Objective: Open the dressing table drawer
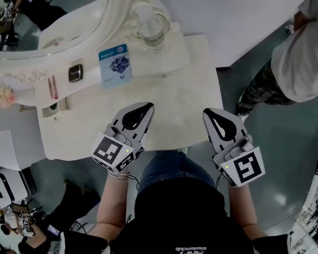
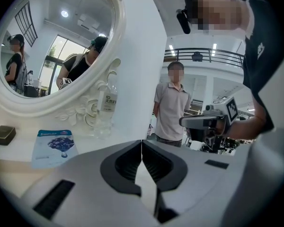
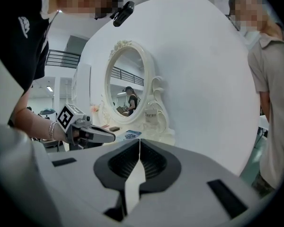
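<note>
Head view: the left gripper (image 1: 147,108) and right gripper (image 1: 208,113) hover side by side over the near edge of the white dressing table (image 1: 185,89). Each has its jaws pressed together with nothing between them. The drawer itself is out of sight, presumably under that near edge, so this looks like the approach, with the drawer untouched. Next, one gripper likely has to drop below the edge, part its jaws around a handle and pull towards the person. A water bottle (image 1: 150,29) by the mirror (image 1: 114,23) carries Chinese characters. The blue sachet (image 1: 115,64) has print too small to read.
</note>
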Demonstrator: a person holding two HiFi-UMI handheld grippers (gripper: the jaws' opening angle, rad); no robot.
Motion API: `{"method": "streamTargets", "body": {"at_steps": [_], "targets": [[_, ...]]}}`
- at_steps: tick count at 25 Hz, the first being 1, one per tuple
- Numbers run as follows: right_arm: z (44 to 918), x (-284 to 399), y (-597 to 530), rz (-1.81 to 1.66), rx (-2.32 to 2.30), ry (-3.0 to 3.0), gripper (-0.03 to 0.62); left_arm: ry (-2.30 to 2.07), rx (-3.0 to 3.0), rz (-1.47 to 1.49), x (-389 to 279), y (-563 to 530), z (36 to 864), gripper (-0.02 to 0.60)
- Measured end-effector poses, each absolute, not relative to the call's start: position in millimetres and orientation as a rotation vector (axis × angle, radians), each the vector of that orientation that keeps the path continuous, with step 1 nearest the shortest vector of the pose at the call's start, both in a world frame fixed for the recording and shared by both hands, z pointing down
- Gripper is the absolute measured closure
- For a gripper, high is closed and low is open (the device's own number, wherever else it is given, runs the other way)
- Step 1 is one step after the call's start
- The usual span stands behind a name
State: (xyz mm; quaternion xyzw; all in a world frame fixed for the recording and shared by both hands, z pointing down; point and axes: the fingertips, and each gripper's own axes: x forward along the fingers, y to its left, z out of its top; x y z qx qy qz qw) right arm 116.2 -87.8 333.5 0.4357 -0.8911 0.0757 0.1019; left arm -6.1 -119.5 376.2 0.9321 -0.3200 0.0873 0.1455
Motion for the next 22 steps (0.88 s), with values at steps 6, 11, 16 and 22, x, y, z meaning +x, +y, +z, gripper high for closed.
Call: {"method": "streamTargets", "body": {"at_steps": [6, 11, 16, 22], "targets": [[351, 109, -98, 0.254, 1.267, -2.599, 0.574, -0.902, 2.669, 0.27, -8, -134, 392, 0.566], [367, 108, -102, 0.26, 1.27, -2.564, 0.574, -0.892, 2.667, 0.303, -4, -145, 406, 0.566], [378, 110, -109, 0.3, 1.283, -2.536, 0.574, -0.876, 2.646, 0.342, -1, -156, 424, 0.566], [391, 106, -119, 0.323, 1.277, -2.521, 0.574, -0.843, 2.606, 0.388, 1, -169, 452, 0.565]]}}
